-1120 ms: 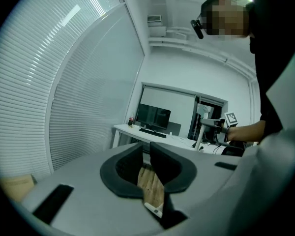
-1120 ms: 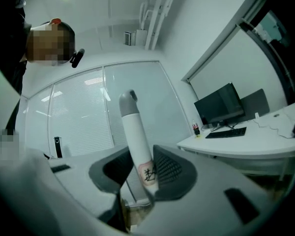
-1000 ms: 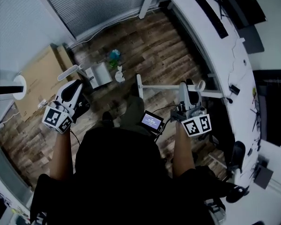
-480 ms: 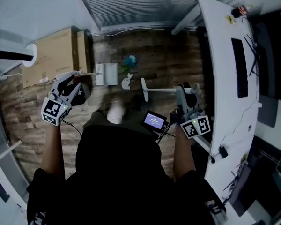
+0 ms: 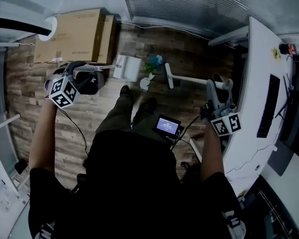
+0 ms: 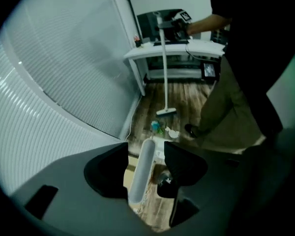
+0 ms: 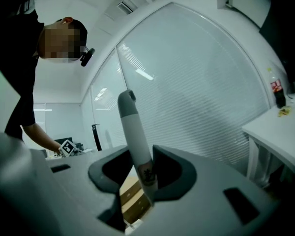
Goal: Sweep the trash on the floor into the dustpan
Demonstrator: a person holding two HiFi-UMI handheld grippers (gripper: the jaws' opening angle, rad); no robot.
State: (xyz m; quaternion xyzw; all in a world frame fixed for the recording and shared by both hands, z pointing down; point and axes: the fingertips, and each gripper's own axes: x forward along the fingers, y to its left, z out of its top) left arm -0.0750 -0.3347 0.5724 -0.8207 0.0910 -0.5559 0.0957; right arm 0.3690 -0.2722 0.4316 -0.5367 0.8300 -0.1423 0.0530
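On the wood-plank floor (image 5: pixel 37 113), just beside the dustpan (image 5: pixel 127 67), lie two bits of trash: one teal (image 5: pixel 154 61), one white (image 5: pixel 146 82). The one dustpan is white. Its handle (image 6: pixel 140 176) stands between the opening jaws of the left gripper (image 6: pixel 146 150), with a gap on each side. The one broom (image 5: pixel 189 78) has its head just past the trash from the dustpan, and the right gripper (image 7: pixel 140 154) is clamped on its stick. Two boxes (image 5: pixel 74 34) stand near the dustpan, by the blinds (image 5: pixel 189 4). One white desk (image 5: pixel 251 83) is well apart from the dustpan, beyond the broom.
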